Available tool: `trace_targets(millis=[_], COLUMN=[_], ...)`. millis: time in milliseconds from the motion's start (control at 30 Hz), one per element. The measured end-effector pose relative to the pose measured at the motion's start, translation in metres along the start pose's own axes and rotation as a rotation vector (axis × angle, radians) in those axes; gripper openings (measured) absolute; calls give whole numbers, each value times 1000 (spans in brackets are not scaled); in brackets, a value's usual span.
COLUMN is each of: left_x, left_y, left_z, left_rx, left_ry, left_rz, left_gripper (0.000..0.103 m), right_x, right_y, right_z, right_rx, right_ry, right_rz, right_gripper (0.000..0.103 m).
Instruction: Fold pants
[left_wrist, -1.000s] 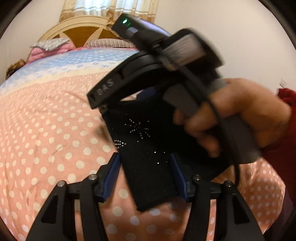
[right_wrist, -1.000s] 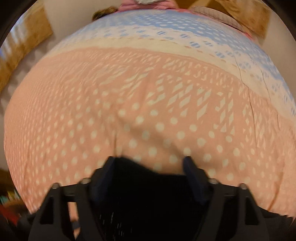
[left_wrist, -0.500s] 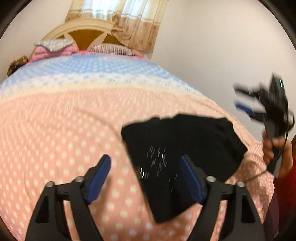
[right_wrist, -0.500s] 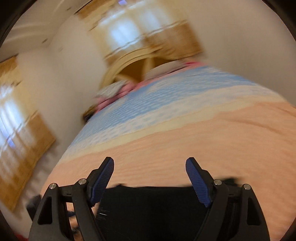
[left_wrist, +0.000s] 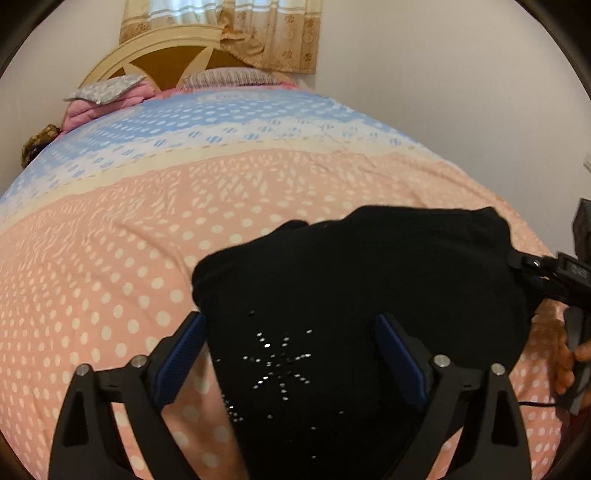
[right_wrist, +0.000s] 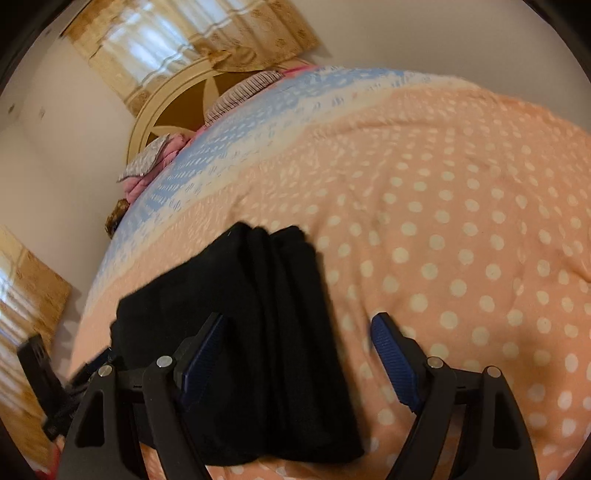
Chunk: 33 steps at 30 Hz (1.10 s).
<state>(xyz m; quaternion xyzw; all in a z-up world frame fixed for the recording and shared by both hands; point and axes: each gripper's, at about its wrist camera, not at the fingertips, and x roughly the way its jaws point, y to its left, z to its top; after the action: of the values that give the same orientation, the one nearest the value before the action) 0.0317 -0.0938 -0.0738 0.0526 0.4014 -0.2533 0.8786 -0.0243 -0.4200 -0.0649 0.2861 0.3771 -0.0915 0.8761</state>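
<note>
Since half a second ago both hand-held grippers have swung back over the black pants (left_wrist: 354, 295).

Left wrist view: the left hand-held gripper (left_wrist: 291, 347) hovers released above soft knit with a rhinestone starburst (left_wrist: 277, 363).

Right wrist view: the right hand-held gripper (right_wrist: 297, 347) gapes empty over stacked folds on the dotted pink bedspread (right_wrist: 461, 221); a curved headboard (right_wrist: 177, 107) stands far left.

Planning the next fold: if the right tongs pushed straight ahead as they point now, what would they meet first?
Probably the folded black pants, lying between and ahead of the open right tongs, toward their left finger. Past them lies only the polka-dot bedspread. Depth is uncertain.
</note>
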Motion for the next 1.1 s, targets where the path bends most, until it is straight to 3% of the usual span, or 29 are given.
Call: trace_targets(millis=[167, 600, 767, 833, 967, 1033, 1100], left_x=[4, 4, -19, -29, -11, -13, -13], left_y=[5, -7, 14, 26, 32, 24, 15], left_z=[-2, -14, -19, -23, -26, -26, -27], left_rx=[-53, 4, -66, -107, -144, -115, -84], left_ry=[17, 10, -4, -36, 51, 35, 47], left_rz=[-19, 46, -72, -77, -91, -86, -140], left_gripper=[99, 103, 99, 100, 100, 100, 100], right_x=[-12, -5, -6, -7, -8, -9, -10], right_y=[7, 29, 34, 35, 34, 32, 31], right_z=[-26, -38, -40, -41, -42, -42, -43], right_rx=[-9, -147, -184, -192, -184, -176, -164], right_ry=[50, 23, 16, 14, 9, 6, 3], right_rz=[52, -105, -132, -126, -115, -109, -103], right_gripper=[81, 68, 60, 55, 53, 53, 54])
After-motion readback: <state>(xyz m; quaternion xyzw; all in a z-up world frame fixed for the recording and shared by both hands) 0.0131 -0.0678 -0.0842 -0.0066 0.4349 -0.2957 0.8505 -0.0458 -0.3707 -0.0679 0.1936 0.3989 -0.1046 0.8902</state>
